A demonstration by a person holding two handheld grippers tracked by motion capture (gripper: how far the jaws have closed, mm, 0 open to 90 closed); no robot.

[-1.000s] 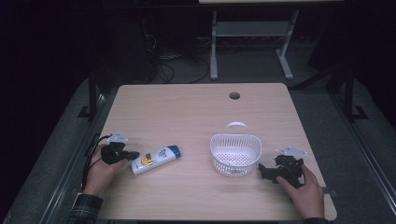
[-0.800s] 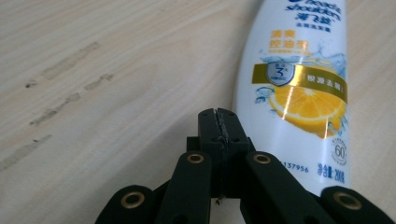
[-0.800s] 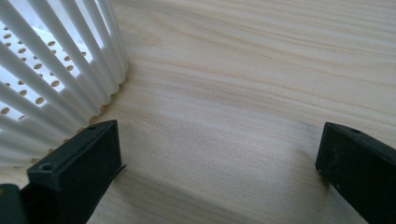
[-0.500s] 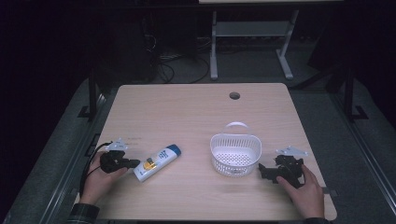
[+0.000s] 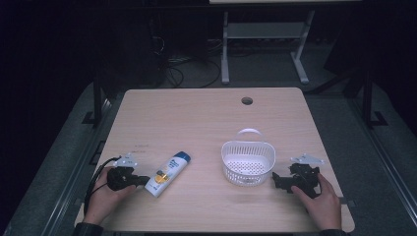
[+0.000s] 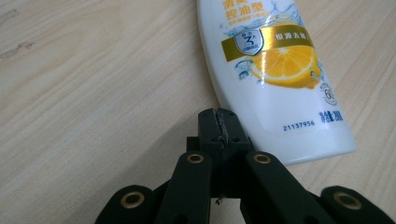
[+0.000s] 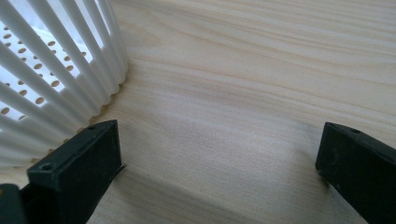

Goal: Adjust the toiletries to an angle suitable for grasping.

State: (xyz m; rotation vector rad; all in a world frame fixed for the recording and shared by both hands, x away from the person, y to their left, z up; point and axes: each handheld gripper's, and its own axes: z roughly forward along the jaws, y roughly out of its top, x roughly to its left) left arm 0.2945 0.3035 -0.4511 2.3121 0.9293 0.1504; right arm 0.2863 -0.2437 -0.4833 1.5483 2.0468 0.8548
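1. A pale wooden table [image 5: 206, 123] with a round cable hole near its far edge stands in a dark room.
2. At the near left, a person's left hand [image 5: 102, 196] holds the black two-jaw left gripper [image 5: 140, 181] low on the tabletop. In the left gripper view its jaws are pressed together, clenched on nothing, with their tips just beside the bottle's flat bottom end.
3. Just right of that gripper lies a white plastic shampoo bottle [image 5: 167, 173] with a blue cap and an orange-slice label. It rests on its side, cap pointing far and right.
4. Right of centre sits a white slatted plastic basket [image 5: 247, 162] with a handle at its far side.
5. At the near right, the right hand [image 5: 319, 196] holds the black right gripper [image 5: 276, 180], jaws spread wide and released, just beside the basket's wall.
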